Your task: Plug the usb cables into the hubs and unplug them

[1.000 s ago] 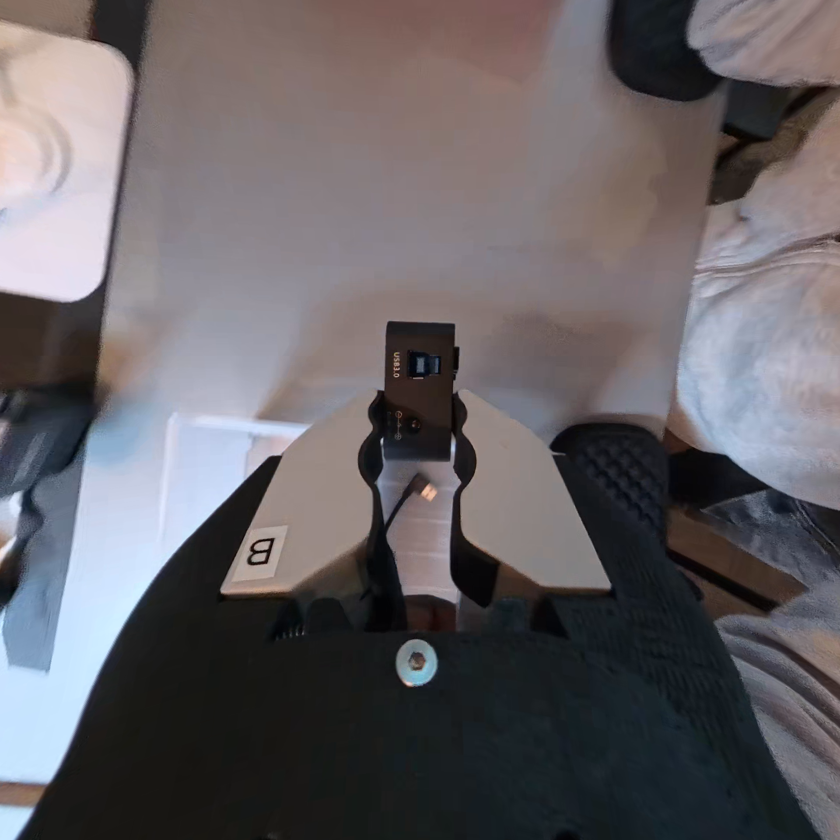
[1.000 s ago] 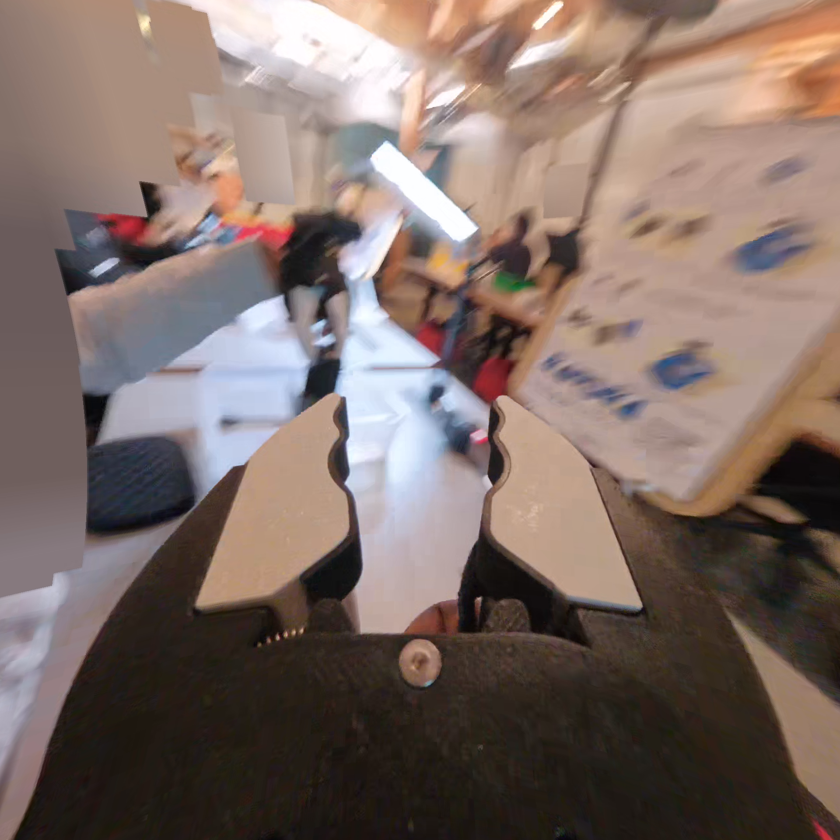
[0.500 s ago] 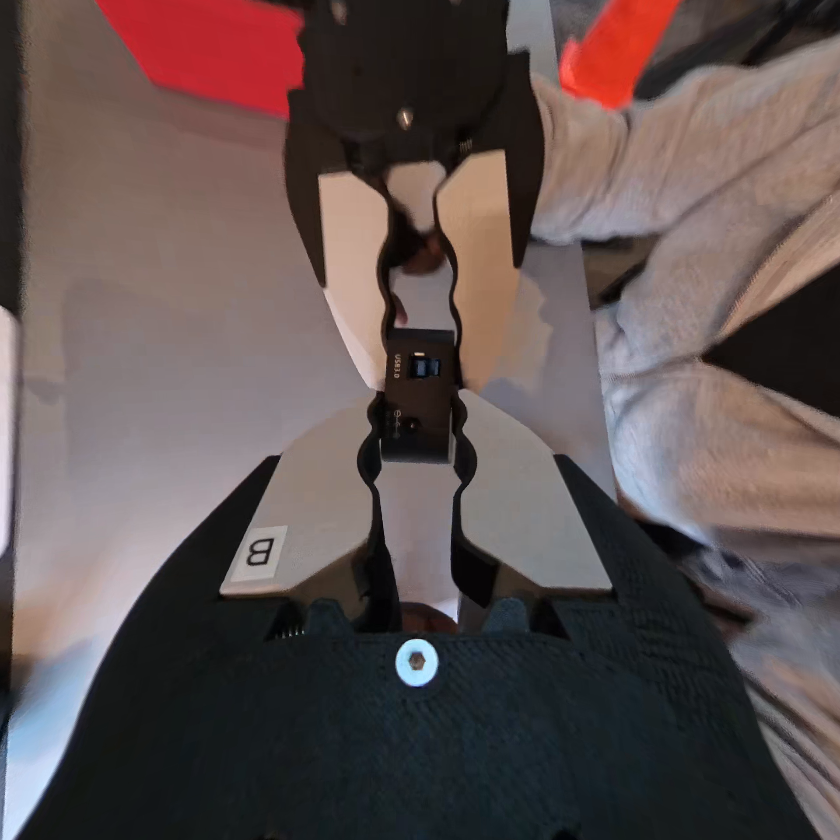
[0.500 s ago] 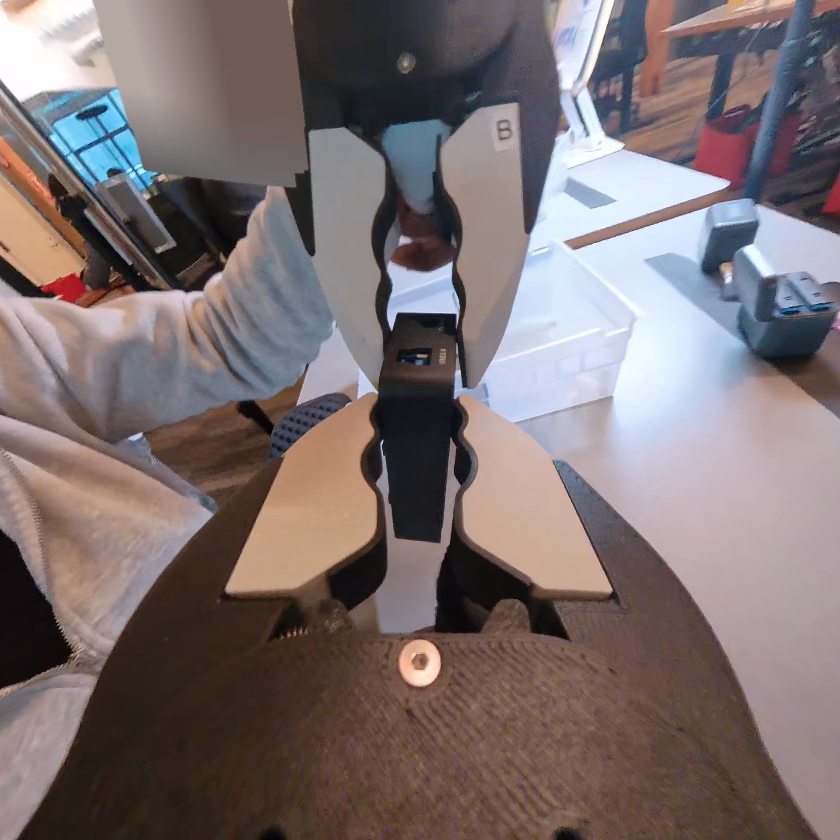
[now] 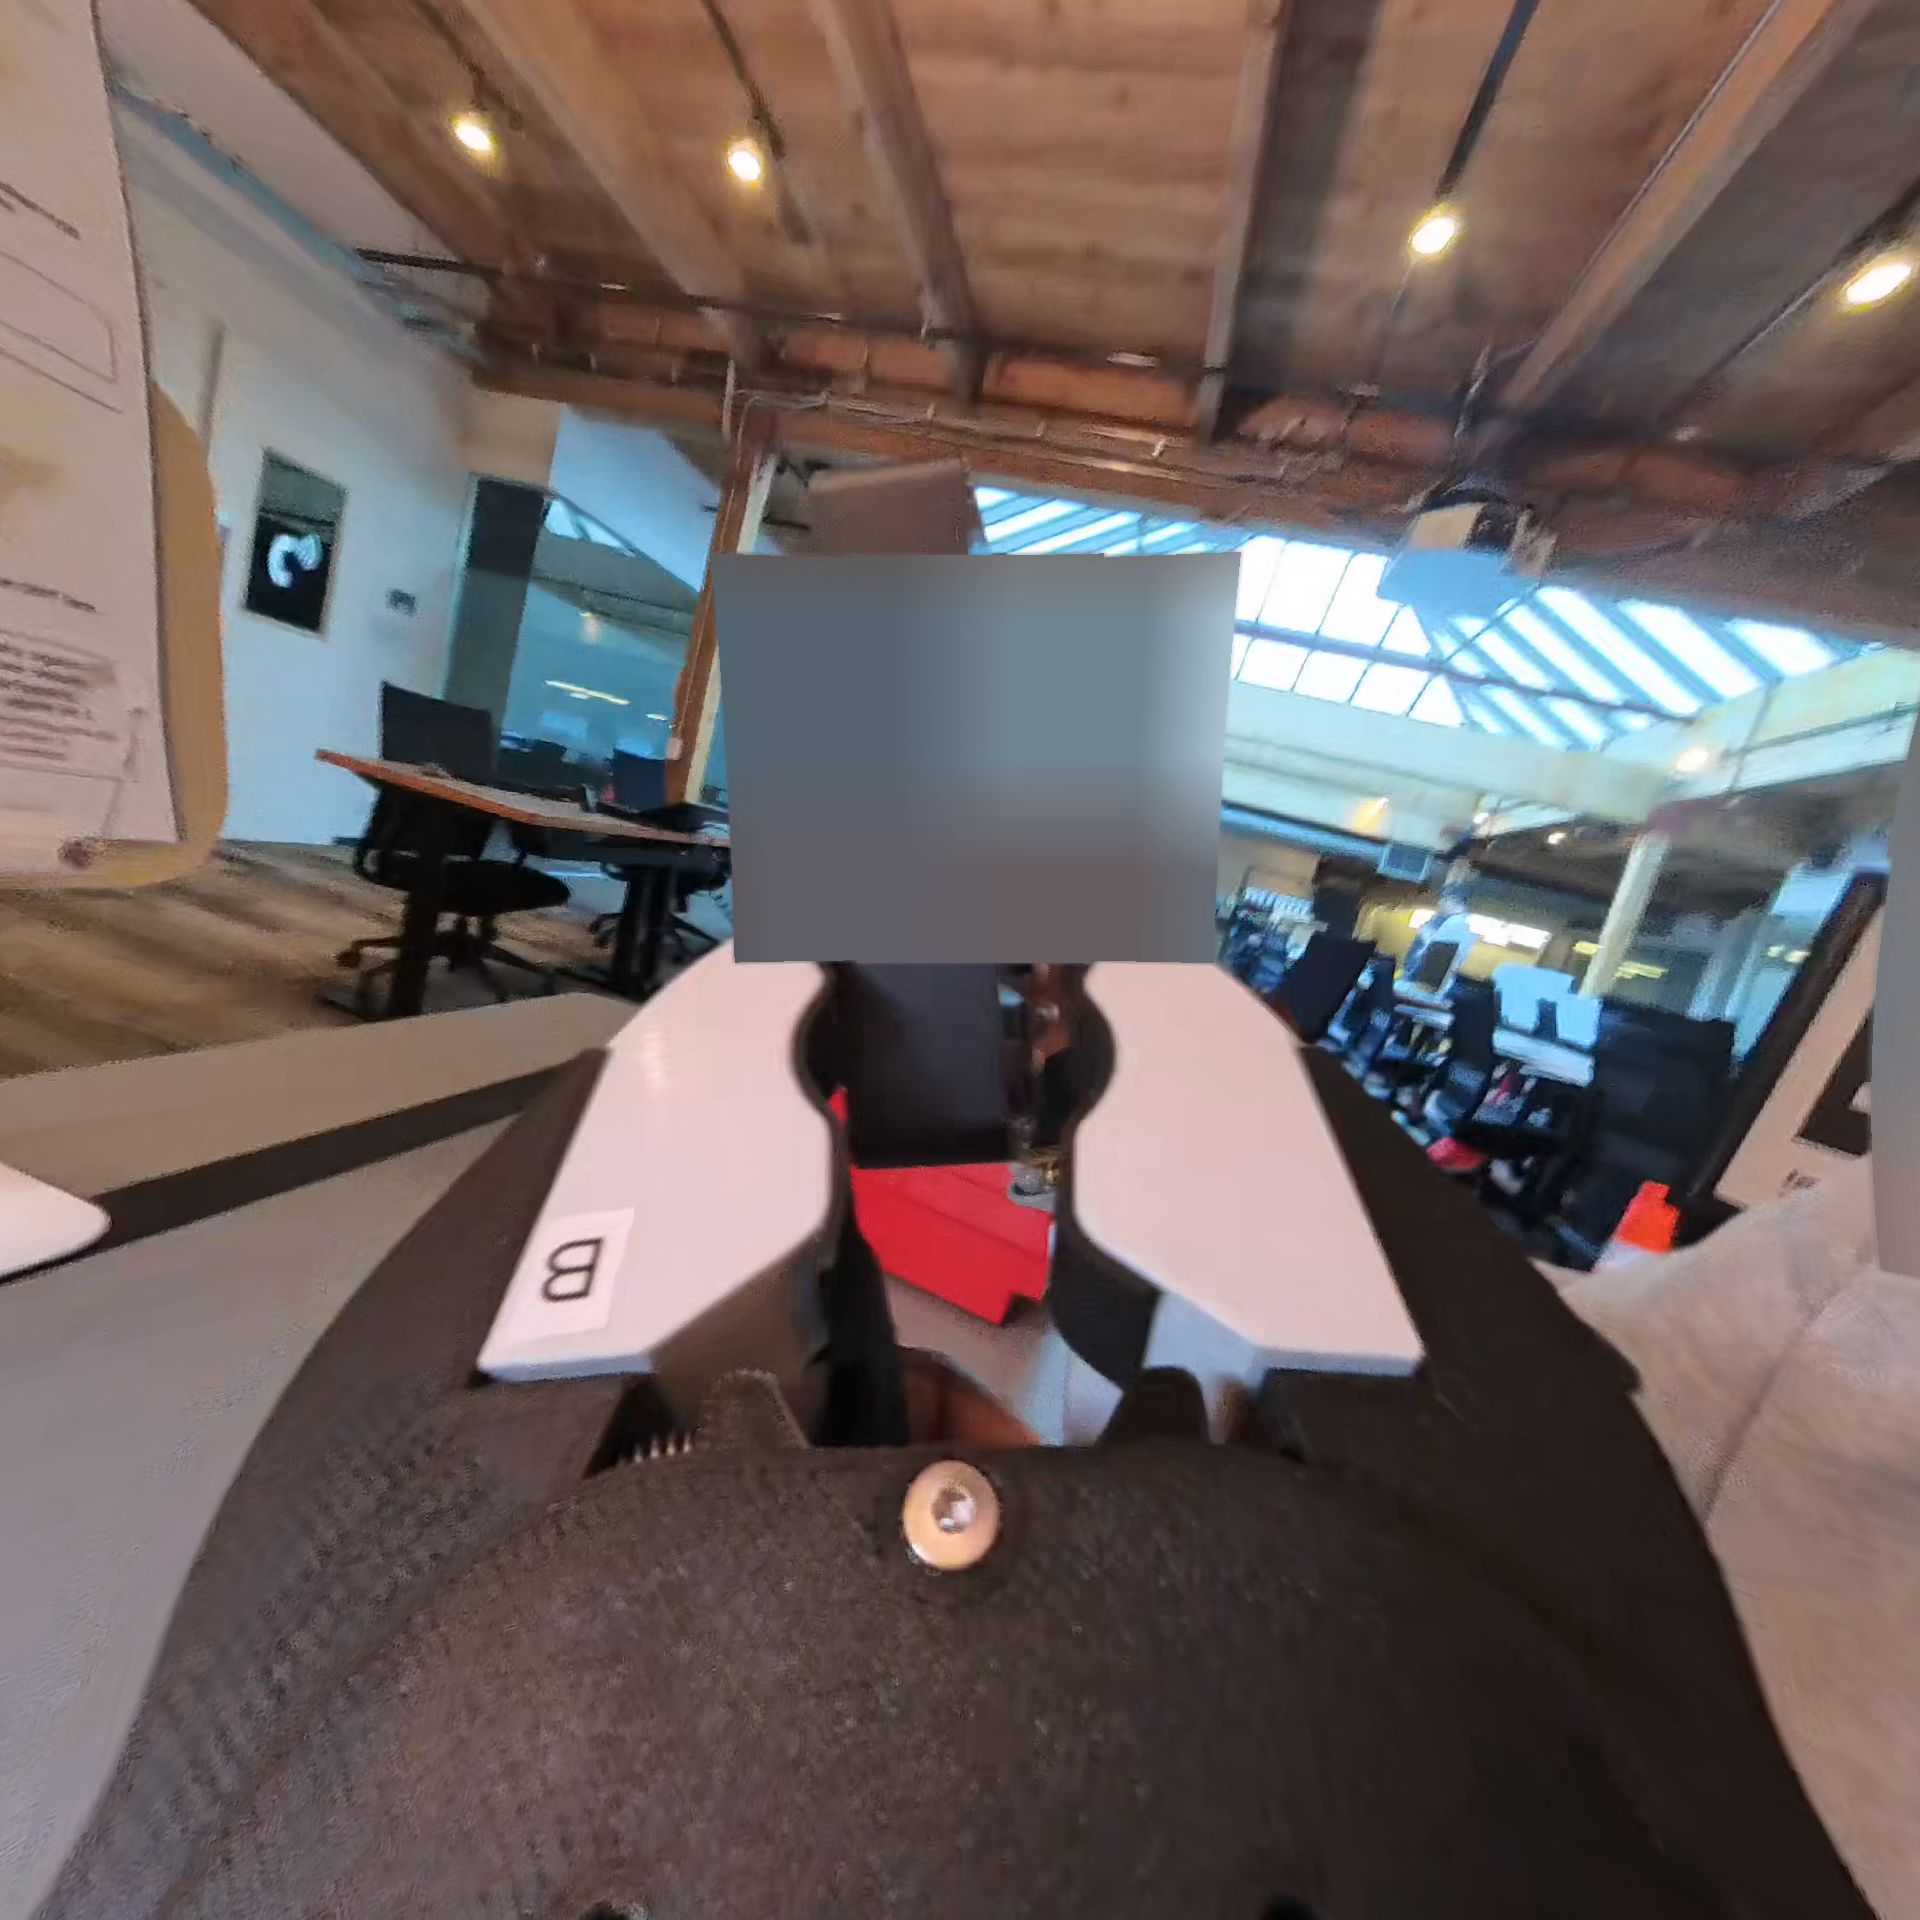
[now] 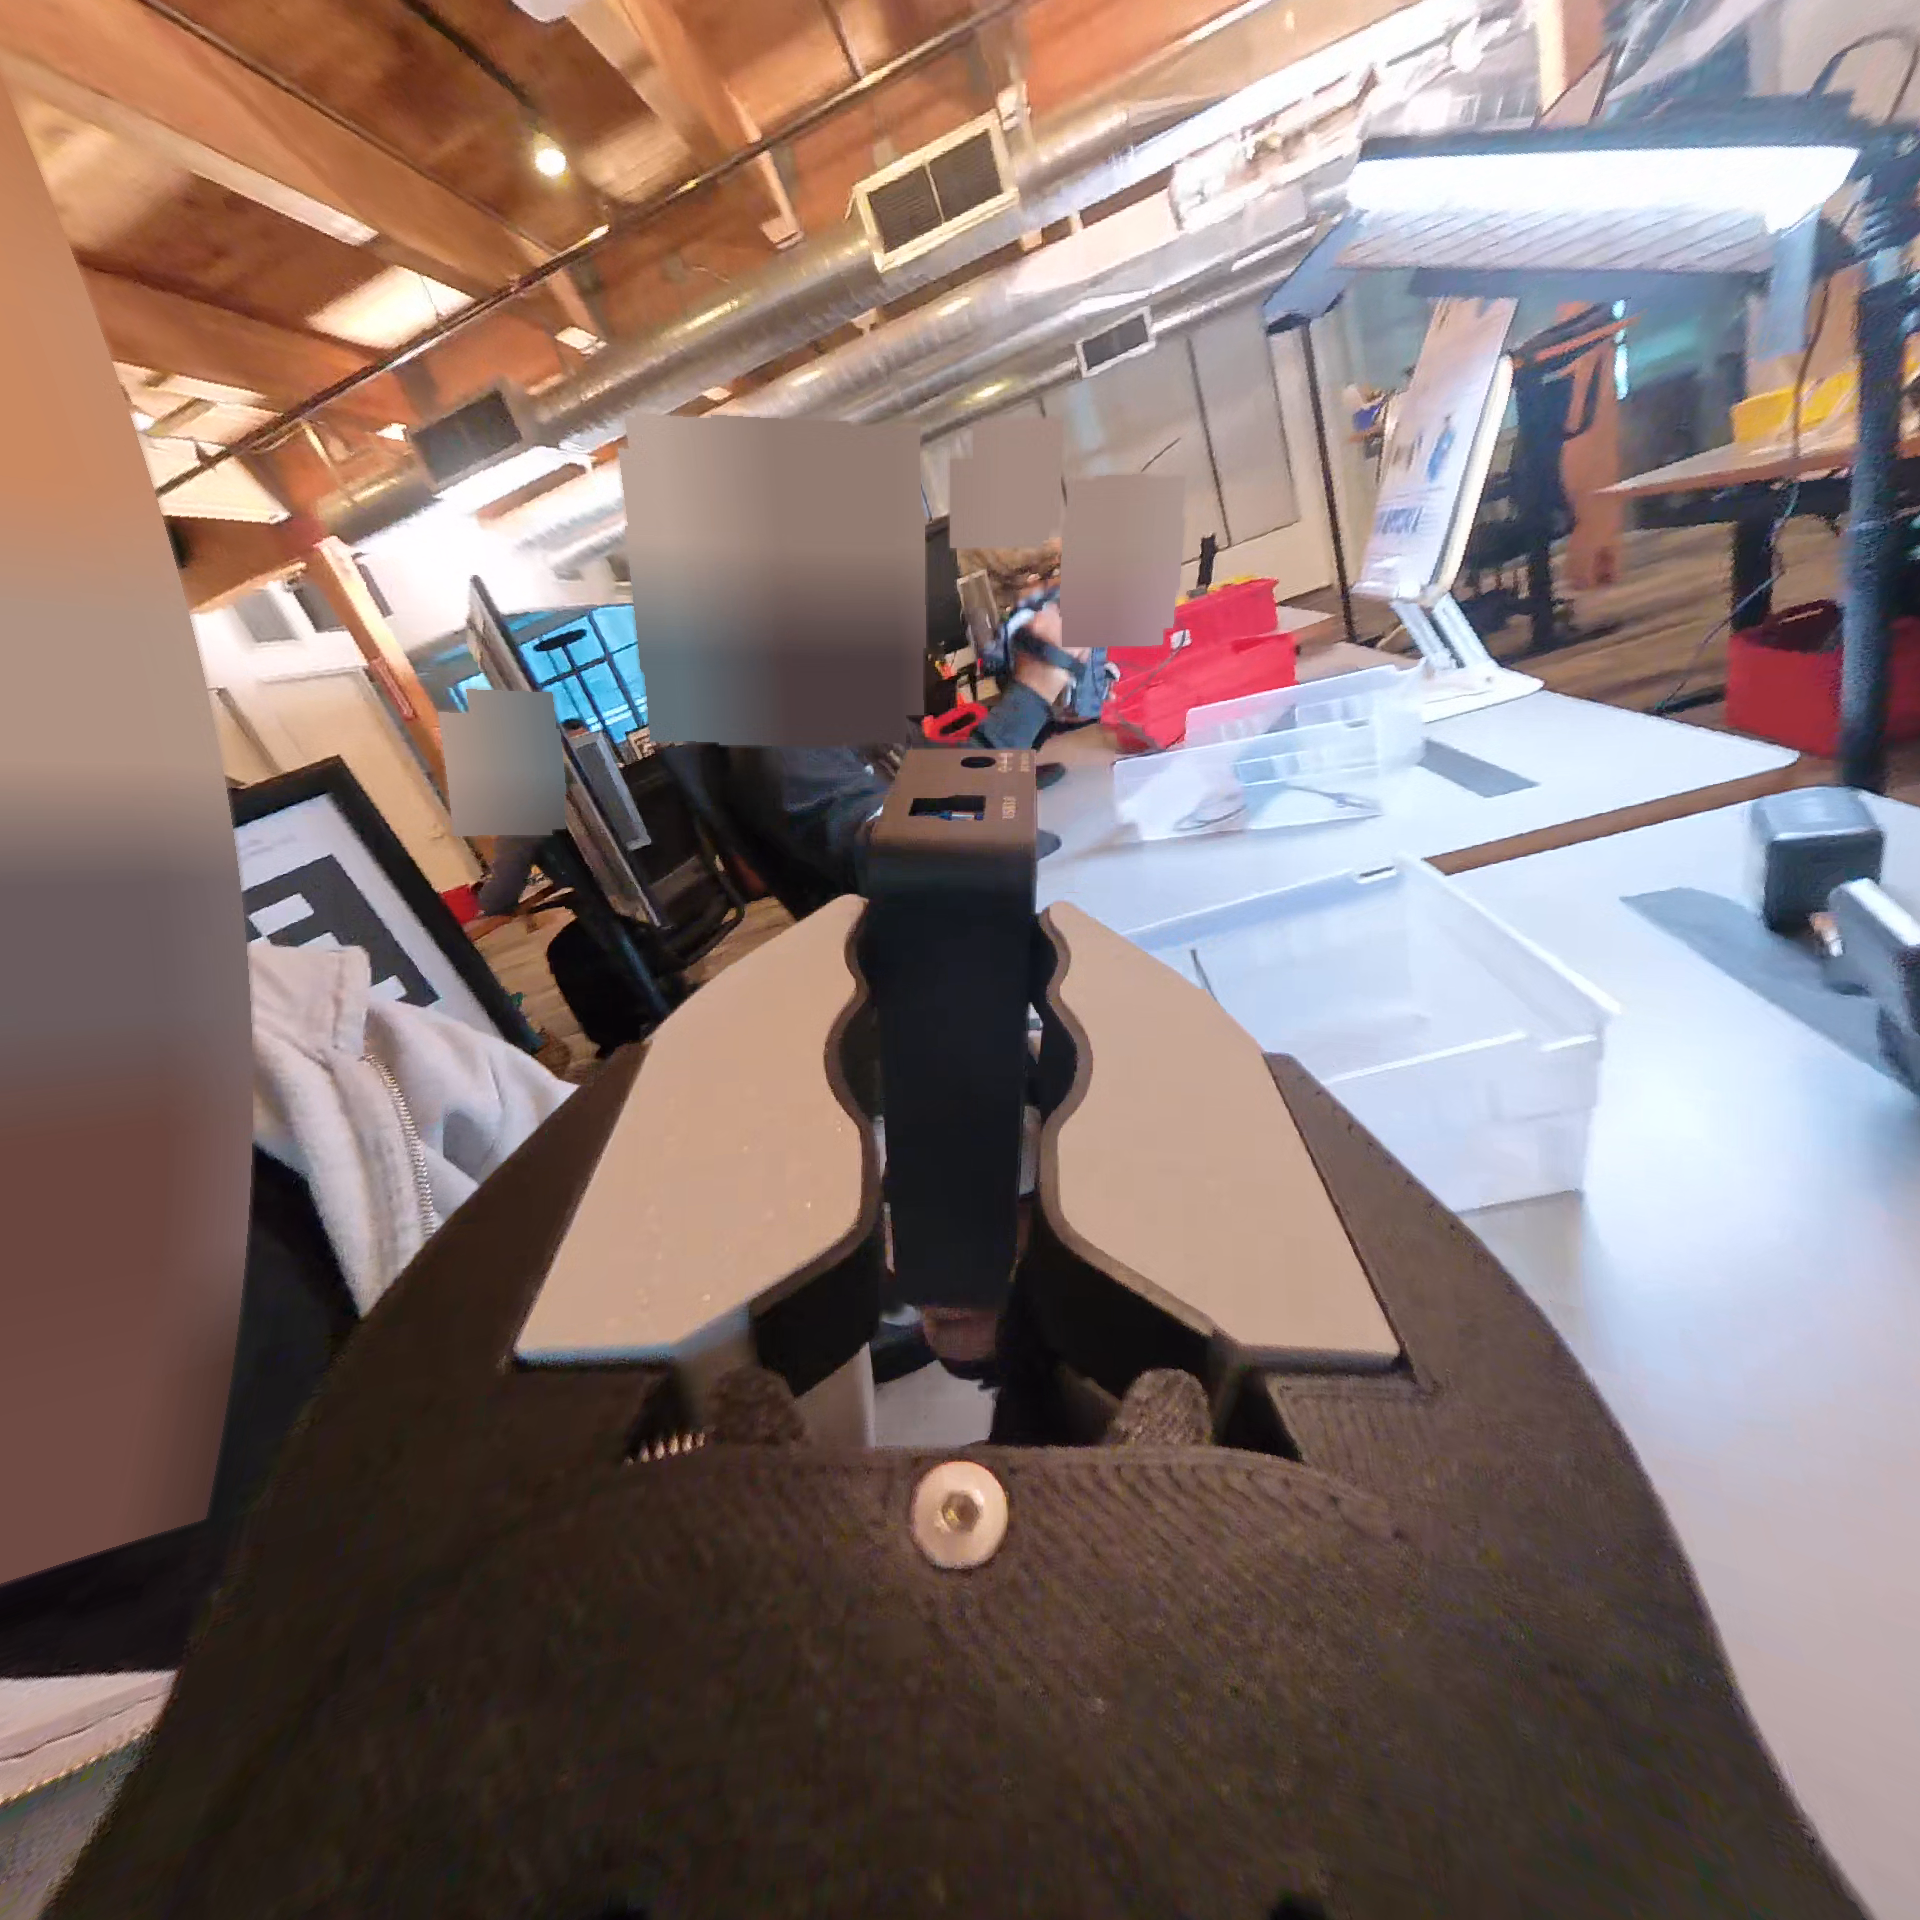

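My right gripper [image 6: 954, 914] is shut on a black USB hub [image 6: 951, 1039]. The hub stands lengthwise between the pads, and its port end [image 6: 951, 805] sticks out past the fingertips, above the white table [image 6: 1662, 1299]. No cable is in the ports that show. My left gripper [image 5: 956, 987] is open, tilted up towards the room and away from the hub. A blurred patch partly covers its fingertips. A dark shape [image 5: 920, 1060] shows through the gap beside the left finger; I cannot tell what it is. Neither view shows the other gripper.
A clear plastic tray [image 6: 1382, 997] lies on the table right of the hub, with another [image 6: 1268, 758] farther back. Dark grey devices [image 6: 1818, 862] sit at the right edge. Red bins [image 6: 1195, 665] stand behind. A red bin [image 5: 956, 1236] shows under my left fingers. A grey sleeve [image 6: 353, 1081] is at left. Some 4 centimeters of space lies between my two pairs of fingers.
The left gripper held the hub, the right gripper shut on its other end, then the left opened, let go and swung upward. The right gripper now holds the hub alone.
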A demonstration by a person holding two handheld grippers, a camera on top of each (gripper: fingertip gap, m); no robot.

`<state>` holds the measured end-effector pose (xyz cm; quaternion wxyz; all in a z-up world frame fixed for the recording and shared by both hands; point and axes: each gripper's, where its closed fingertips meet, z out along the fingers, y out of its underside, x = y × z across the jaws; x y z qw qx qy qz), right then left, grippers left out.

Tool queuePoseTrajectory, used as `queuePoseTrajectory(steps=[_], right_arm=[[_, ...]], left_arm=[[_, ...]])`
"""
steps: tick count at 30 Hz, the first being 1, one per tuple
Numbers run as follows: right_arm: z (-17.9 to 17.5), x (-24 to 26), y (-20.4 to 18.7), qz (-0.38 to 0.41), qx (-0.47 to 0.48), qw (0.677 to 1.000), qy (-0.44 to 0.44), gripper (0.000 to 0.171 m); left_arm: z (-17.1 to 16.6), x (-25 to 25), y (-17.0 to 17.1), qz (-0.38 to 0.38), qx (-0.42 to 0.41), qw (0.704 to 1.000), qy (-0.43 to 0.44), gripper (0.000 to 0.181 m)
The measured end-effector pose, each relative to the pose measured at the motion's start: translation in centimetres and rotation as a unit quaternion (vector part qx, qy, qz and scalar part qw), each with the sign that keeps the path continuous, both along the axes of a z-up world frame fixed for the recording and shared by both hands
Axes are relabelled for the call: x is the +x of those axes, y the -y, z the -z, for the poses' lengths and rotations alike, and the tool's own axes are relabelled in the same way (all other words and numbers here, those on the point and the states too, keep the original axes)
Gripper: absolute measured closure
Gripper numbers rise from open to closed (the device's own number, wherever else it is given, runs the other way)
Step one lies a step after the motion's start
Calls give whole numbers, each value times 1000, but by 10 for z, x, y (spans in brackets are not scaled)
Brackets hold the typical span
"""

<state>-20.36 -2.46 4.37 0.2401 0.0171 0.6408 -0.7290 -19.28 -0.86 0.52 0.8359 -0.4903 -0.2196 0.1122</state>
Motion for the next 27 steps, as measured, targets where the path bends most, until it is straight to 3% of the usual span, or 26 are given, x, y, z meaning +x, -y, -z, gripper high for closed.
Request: queuePoseTrajectory(steps=[1, 4, 7, 9, 11, 13, 15, 18, 21, 24, 27], right_arm=[[1, 3, 2, -8, 3, 1000, 1, 143], [13, 3, 4, 6, 47, 998, -30, 141], [18, -13, 0, 60, 82, 994, -48, 98], [29, -18, -3, 73, 130, 987, -60, 83], [44, -20, -4, 78, 174, 978, -83, 95], [49, -13, -4, 53, 186, 977, -87, 141], [51, -15, -4, 58, 201, 974, -85, 142], [54, -37, -9, 142, 230, 956, -112, 144], [76, -92, -26, 307, 313, 884, -163, 144], [118, -136, -34, 380, 387, 825, -156, 144], [159, -157, -31, 375, 415, 818, -139, 143]], left_arm=[[3, -1, 0, 10, 8, 1000, 10, 152], [14, -1, 3, 65, 9, 997, 51, 154], [31, -3, 1, 96, 5, 991, 89, 154], [39, -3, -4, 118, 4, 987, 111, 154], [47, -1, -11, 141, -14, 983, 121, 154], [53, -1, -14, 139, -32, 981, 128, 154], [55, -5, -11, 128, -32, 983, 128, 154], [60, -30, 10, -10, -83, 992, 95, 136], [48, -50, 54, -200, -92, 975, 38, 123], [41, -51, 70, -272, -89, 958, -5, 123], [54, -58, 71, -306, -125, 944, -14, 123]])
